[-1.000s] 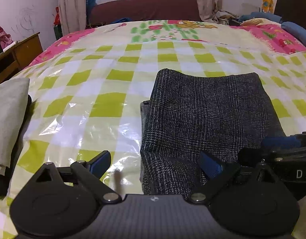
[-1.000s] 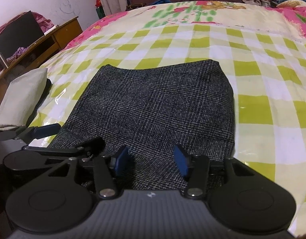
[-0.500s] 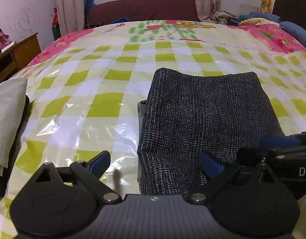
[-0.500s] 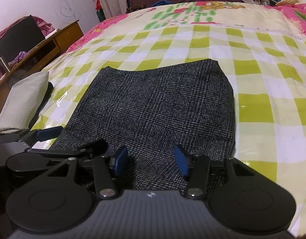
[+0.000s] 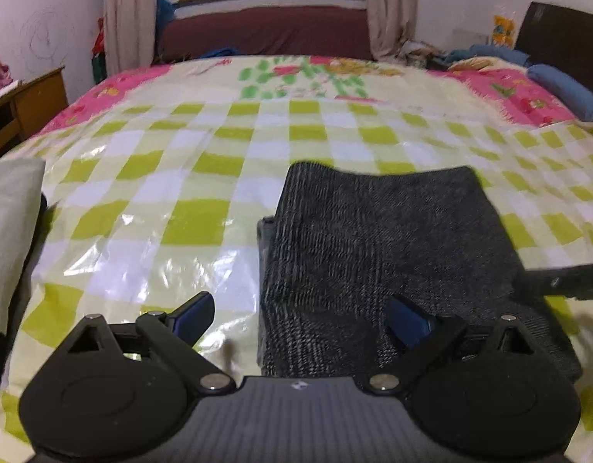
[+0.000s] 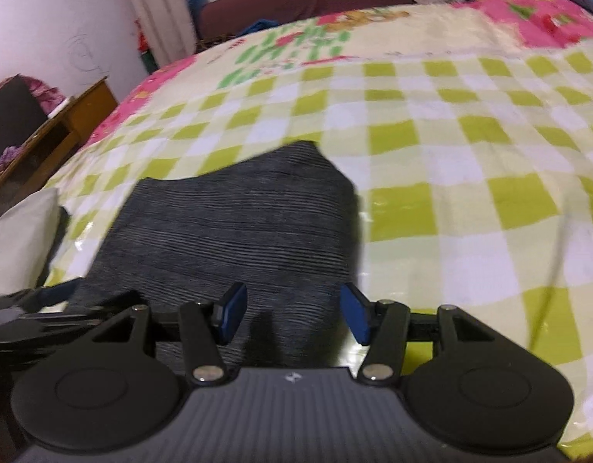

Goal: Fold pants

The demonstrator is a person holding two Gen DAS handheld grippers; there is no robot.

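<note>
The dark grey checked pants [image 5: 381, 239] lie folded into a compact rectangle on the green-and-white checked bed cover [image 5: 180, 208]. My left gripper [image 5: 300, 316] is open over the fold's near left corner, with nothing between its fingers. In the right wrist view the pants [image 6: 234, 223] lie ahead and my right gripper [image 6: 292, 312] is open just above their near edge, holding nothing. The left gripper's arm [image 6: 45, 305] shows at the left of that view.
A grey pillow [image 5: 11, 231] lies at the bed's left edge, beside a wooden desk [image 5: 22, 104]. A dark red headboard [image 5: 265, 31] and window stand at the far end. Blue bedding [image 5: 559, 85] lies at the far right.
Both grippers have pulled back and risen from the pants. The right gripper's jaws have opened wider and its view has swung to the right. The pants stay folded in place.
</note>
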